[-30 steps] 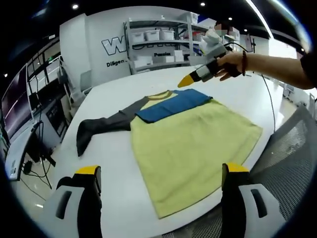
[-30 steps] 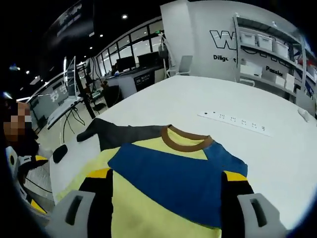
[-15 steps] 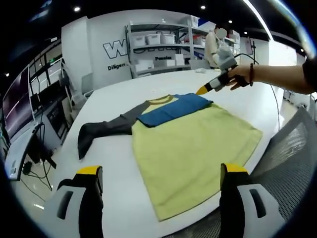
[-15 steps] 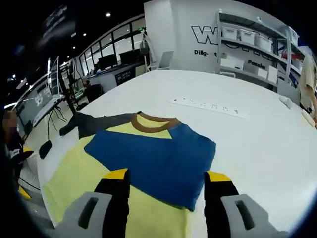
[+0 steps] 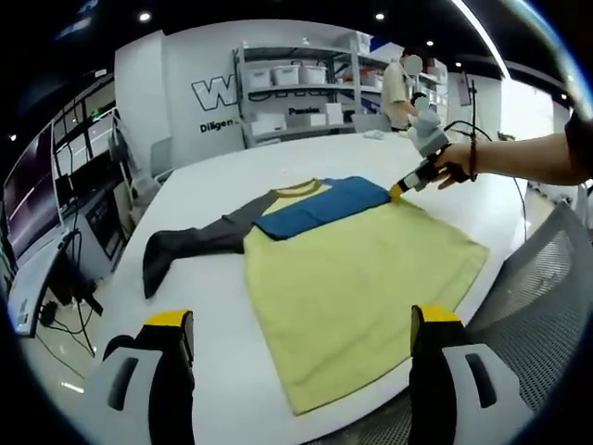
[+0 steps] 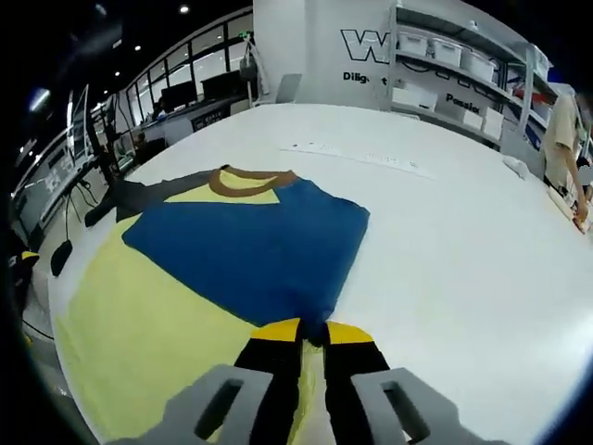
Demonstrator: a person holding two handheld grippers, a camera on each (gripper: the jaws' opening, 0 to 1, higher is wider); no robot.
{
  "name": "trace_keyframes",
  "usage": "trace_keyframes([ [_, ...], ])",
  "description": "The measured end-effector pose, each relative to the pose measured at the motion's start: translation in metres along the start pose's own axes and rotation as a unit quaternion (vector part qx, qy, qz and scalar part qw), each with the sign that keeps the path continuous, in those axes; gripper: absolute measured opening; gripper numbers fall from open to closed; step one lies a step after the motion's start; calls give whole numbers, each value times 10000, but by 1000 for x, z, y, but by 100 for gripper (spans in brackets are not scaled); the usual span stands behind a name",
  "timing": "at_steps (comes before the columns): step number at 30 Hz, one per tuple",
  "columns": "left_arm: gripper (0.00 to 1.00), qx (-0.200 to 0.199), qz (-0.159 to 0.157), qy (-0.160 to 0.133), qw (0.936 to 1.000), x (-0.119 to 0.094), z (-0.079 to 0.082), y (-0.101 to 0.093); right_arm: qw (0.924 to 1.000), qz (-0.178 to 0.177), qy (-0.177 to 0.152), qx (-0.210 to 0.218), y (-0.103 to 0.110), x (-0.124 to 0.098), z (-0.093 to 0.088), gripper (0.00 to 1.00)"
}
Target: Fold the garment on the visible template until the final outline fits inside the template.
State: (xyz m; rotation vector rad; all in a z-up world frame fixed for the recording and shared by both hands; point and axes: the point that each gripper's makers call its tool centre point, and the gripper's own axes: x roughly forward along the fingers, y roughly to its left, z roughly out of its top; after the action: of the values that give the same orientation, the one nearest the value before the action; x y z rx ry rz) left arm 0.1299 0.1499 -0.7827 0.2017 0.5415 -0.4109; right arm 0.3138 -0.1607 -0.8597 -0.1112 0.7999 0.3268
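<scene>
The shirt [image 5: 352, 269] is lying flat on the white table [image 5: 213, 315], yellow body toward the near edge, with a blue panel [image 6: 250, 246] folded across its upper part below a brown collar [image 6: 252, 179]. A dark grey sleeve [image 5: 190, 243] is stretching out over the bare tabletop on one side.

The left gripper [image 5: 296, 348] is hovering above the near table edge with its jaws wide apart and nothing between them; the yellow hem is showing in the gap.

The right gripper [image 6: 313, 332] is sitting at the corner of the blue panel with its yellow-tipped jaws drawn together on the cloth edge. In the left gripper view it [image 5: 400, 191] is touching the far corner of the blue panel, a hand [image 5: 454, 169] holding it.

Around the shirt, a white power strip [image 6: 357, 158] is lying on the table beyond the collar, well apart from it. Shelves [image 5: 301, 88] with white bins are standing against the back wall, and a person [image 5: 400, 88] is standing by them. Desks with monitors [image 6: 176, 97] are lining the far side. A mesh chair back [image 5: 547, 287] is showing just beside the near edge.
</scene>
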Motion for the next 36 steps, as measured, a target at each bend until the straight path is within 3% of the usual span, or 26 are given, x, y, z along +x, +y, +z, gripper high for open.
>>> trace_keyframes([
  [5,94,33,11,31,10000,-1,-1,0,9999,11,36,116,-3,-3,-2,2],
  [11,93,90,11,84,9999,-1,-2,0,9965,-61,361,750,-8,-5,-14,11],
  [13,93,97,21,81,9999,-1,-2,0,9976,-131,259,624,-14,-3,-9,9],
  [19,93,136,34,120,9998,-1,-3,0,9970,-48,-35,775,-18,0,13,11],
  [23,93,140,51,136,9998,0,-4,1,9973,34,-48,731,-5,-9,18,12],
  [25,93,144,50,145,9998,0,-4,1,9957,179,-33,906,3,-13,19,13],
  [29,92,170,74,178,9997,0,-5,2,9954,166,-62,941,4,-21,28,16],
  [31,92,156,73,176,9997,1,-5,3,9979,-26,19,648,-5,-14,30,16],
  [36,93,104,18,73,9999,1,-2,1,9952,-74,145,961,-18,8,22,11],
])
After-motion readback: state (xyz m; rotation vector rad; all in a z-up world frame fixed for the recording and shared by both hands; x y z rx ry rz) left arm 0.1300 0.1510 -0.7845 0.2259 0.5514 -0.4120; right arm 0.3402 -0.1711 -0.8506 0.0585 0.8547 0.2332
